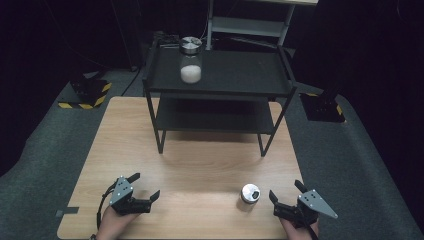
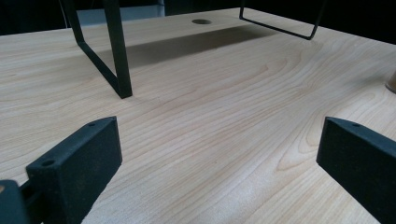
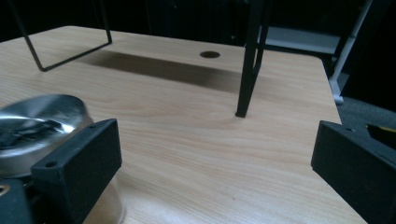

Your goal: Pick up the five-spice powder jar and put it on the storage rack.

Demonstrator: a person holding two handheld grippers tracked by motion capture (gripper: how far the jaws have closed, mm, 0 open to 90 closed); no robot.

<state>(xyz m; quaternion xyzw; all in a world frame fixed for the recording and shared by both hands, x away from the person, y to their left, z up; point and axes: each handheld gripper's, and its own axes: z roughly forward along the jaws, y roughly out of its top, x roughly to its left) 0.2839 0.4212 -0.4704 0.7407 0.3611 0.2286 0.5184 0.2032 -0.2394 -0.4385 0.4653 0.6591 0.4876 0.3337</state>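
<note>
Sporting two matte black grippers, left gripper at lower left, right gripper at lower right. Wearing a grey three-cornered plate dotted with small screws on each. Trailing a black cable off the left one. Showing chunky, grainy jaws with screw holes up close.

Small jar behind tongs' jaw, cropped

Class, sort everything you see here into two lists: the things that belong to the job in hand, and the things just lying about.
Belongs to the job:
- small metal-lidded jar on the table, nearest the right gripper
- left gripper, open
- right gripper, open

Just lying about:
- black shelf rack
- tall jar of white powder on the rack's top shelf
- wooden table
</note>
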